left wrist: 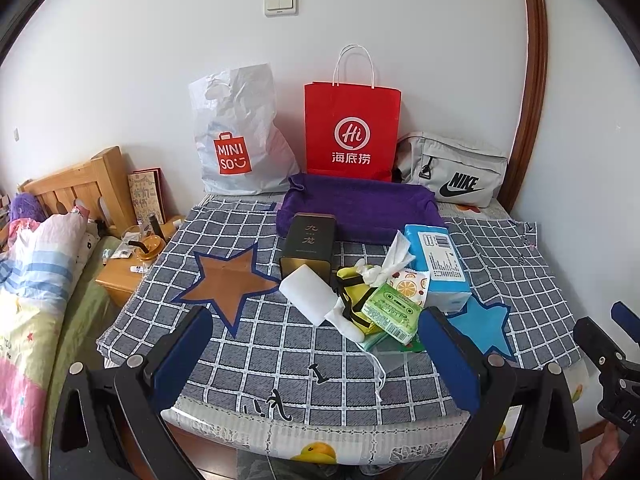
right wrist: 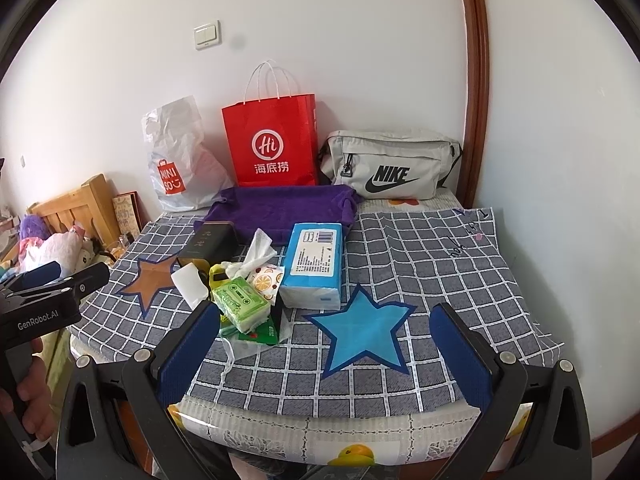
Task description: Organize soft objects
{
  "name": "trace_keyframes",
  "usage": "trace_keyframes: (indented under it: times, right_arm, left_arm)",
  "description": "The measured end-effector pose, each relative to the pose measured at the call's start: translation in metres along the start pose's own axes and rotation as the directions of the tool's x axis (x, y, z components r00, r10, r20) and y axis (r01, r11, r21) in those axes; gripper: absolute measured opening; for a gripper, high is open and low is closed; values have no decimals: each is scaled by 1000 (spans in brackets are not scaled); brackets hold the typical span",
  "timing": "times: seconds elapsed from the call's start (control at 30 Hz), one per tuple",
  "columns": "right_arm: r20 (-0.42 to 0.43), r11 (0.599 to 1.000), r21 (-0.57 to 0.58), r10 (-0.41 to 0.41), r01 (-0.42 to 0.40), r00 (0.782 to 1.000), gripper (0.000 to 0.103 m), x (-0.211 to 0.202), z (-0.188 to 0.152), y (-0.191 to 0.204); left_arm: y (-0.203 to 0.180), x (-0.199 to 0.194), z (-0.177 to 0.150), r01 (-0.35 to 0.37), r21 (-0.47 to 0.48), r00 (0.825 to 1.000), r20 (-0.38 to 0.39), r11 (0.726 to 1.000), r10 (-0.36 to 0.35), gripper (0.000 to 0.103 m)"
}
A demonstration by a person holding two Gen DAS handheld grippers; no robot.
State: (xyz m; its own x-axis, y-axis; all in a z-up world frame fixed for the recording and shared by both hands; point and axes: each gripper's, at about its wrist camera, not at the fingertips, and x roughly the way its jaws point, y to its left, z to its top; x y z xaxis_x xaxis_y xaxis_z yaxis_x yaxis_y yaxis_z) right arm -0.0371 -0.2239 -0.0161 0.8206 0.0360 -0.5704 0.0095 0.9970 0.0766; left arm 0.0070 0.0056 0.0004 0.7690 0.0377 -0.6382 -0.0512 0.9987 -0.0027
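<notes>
Hovering at the table's near edge, the left gripper [left wrist: 316, 356] and right gripper [right wrist: 326, 354] both gape wide, holding nothing. Sorting seems not yet begun; next comes a reach into the pile. Left to right I count one white sponge [left wrist: 309, 293], one dark tin [left wrist: 308, 243], one green tissue pack [left wrist: 391, 312], one blue tissue pack [left wrist: 438, 266]. Behind them lies one purple cloth tray [left wrist: 360, 208], and three bags stand along the wall.
</notes>
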Motion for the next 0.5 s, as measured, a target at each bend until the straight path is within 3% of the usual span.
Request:
trace_keyframes:
  times: [0.5]
  right_arm:
    - [3, 1000, -3, 2, -2, 1000, 103, -1, 1, 1]
  left_arm:
    - [2, -3, 2, -3, -1, 1000, 4, 1000, 3, 103]
